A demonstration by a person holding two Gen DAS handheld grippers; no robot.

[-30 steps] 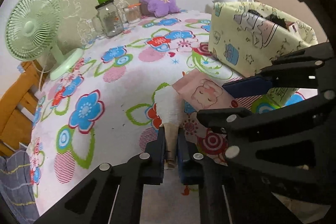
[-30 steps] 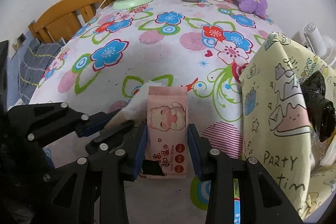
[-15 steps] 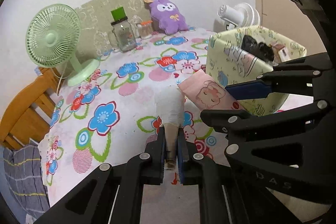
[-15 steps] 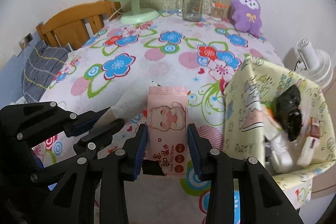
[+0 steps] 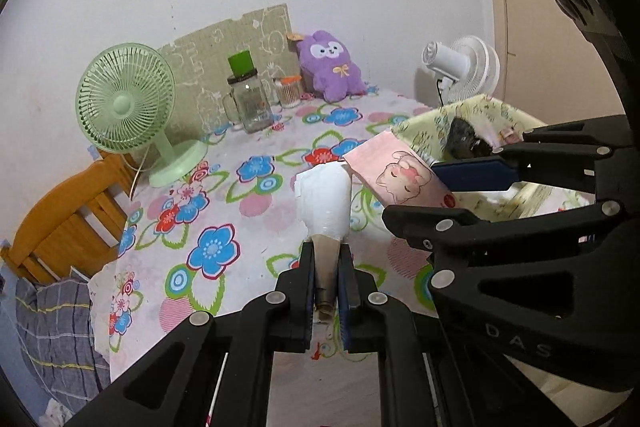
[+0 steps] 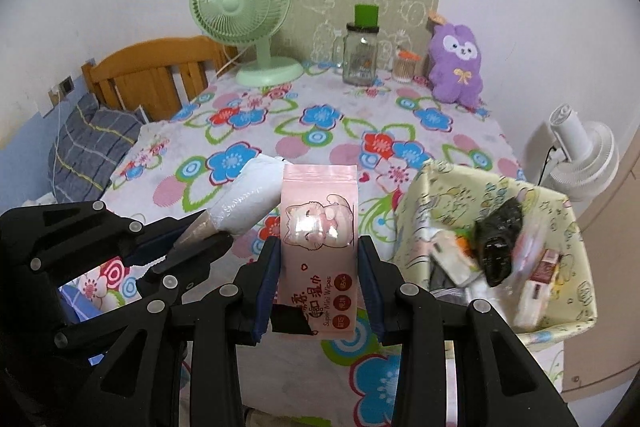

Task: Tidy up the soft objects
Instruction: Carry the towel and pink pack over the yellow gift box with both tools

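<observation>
In the left wrist view, the left gripper point(image 5: 327, 279) was clamped on the narrow end of a white wrapped cone point(image 5: 325, 201) that jutted forward above the floral tablecloth point(image 5: 224, 211). In the right wrist view, the right gripper point(image 6: 318, 281) pinched a pink wipes pack point(image 6: 319, 223) between its 2 pads, with the yellow fabric bin point(image 6: 416, 211) just to its right.

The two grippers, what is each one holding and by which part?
Left gripper: white pouch, pinched at its narrow brown end. Right gripper: pink wipes pack, clamped across its lower sides.

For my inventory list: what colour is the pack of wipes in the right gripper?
Pink, with a cartoon cat printed on it; the wipes pack shows best in the right wrist view.
</observation>
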